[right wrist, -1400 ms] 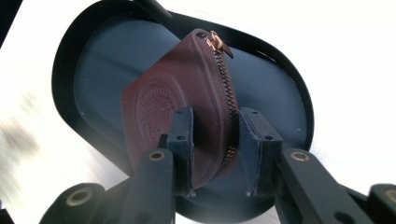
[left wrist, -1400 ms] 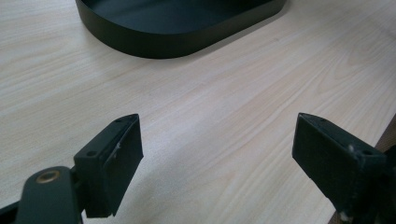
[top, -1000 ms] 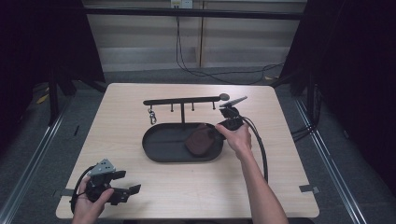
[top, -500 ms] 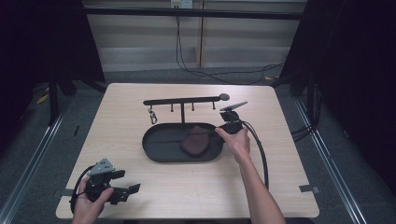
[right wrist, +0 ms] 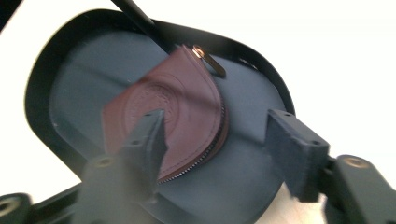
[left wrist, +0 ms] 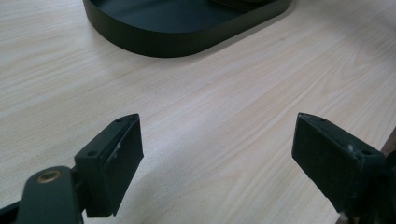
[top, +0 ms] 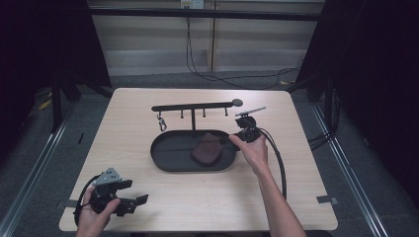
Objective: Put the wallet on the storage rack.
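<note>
A brown leather zip pouch (top: 206,149) lies in a black oval tray (top: 163,160) at mid-table. My right gripper (top: 236,139) is at the tray's right end and points at the pouch. In the right gripper view its jaws (right wrist: 219,140) stand apart over the pouch (right wrist: 177,102). They have just been opening, and the pouch's zip edge sits between them without being pressed. My left gripper (top: 133,193) rests at the table's front left corner. Its jaws (left wrist: 219,149) are wide open over bare wood, with the tray (left wrist: 154,39) farther off.
A black hook rack (top: 195,106) stands just behind the tray, with a metal clip (top: 160,122) hanging from its left end. The right gripper's cable (top: 279,163) trails along the forearm. The table edge lies close to the left hand.
The right hand has shifted slightly at the tray's right end. The pouch lies in about the same place. The left gripper has not moved.
</note>
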`<state>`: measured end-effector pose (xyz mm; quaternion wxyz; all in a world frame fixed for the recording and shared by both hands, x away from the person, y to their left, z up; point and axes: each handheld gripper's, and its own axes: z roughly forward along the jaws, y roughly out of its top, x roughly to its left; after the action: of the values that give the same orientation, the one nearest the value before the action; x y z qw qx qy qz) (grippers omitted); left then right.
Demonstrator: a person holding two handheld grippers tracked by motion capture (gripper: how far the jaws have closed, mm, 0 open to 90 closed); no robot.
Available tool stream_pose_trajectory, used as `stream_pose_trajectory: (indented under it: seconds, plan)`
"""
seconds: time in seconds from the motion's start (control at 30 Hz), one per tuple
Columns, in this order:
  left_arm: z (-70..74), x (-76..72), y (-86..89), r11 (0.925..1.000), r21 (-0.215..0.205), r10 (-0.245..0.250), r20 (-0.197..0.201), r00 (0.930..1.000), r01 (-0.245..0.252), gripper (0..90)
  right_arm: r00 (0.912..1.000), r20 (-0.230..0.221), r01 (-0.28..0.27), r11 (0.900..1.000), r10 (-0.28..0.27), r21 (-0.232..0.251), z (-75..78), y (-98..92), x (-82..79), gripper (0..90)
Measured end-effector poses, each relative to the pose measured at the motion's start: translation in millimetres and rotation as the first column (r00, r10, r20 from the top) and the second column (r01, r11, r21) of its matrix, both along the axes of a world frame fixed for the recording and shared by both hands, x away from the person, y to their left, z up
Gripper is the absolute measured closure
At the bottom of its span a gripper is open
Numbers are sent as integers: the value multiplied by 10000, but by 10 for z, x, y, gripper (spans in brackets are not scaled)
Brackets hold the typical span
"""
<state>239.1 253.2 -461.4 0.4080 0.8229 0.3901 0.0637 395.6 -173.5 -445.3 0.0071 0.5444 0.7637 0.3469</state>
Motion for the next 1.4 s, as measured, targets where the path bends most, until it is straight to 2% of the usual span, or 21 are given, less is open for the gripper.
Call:
stream_pose_trajectory:
  seconds: [0.13,0.2,0.3,0.43,0.47,0.57,0.67,1.0,1.13,1.23,1.3,1.4]
  plan:
    - [-3,5,12,10000,-47,73,-16,10000,-73,164,9999,-125,18,10000,-17,92,-21,-39,-60,237]
    - [-1,5,12,9999,-73,144,-19,9999,-144,164,9998,139,108,9999,-108,32,-2,-67,-103,216]
    - [-3,5,11,9998,-83,175,-45,9998,-175,164,9990,432,120,9998,-128,187,35,-103,-162,167]
    - [-5,10,25,9997,-57,242,-69,9997,-242,166,9983,571,120,9997,-133,224,12,-167,-253,167]
    - [-8,13,29,9995,-76,291,-95,9995,-292,166,9981,603,122,9999,-128,104,-5,-185,-280,167]
    - [-14,21,32,9992,-62,397,-147,9991,-398,166,9966,797,187,9996,-204,208,-23,-268,-371,167]
    - [-15,25,34,9991,-21,417,-150,9990,-417,166,9943,1025,265,9988,-306,411,23,-343,-454,153]
    - [-14,26,47,9990,-71,442,-146,9989,-443,166,9843,1697,456,9988,-483,197,138,-570,-757,156]
    - [-12,27,45,9988,-130,467,-172,9988,-469,166,9835,1760,423,9991,-428,63,130,-641,-891,172]
    - [-15,30,46,9987,-101,497,-183,9986,-499,166,9829,1770,490,9986,-519,205,108,-727,-982,170]
    - [-17,30,48,9987,-126,487,-197,9986,-489,166,9807,1846,664,9978,-642,-57,90,-782,-1054,171]
    - [-27,33,33,9989,-121,449,-247,9987,-452,166,9793,1870,813,9966,-772,-144,56,-877,-1161,171]
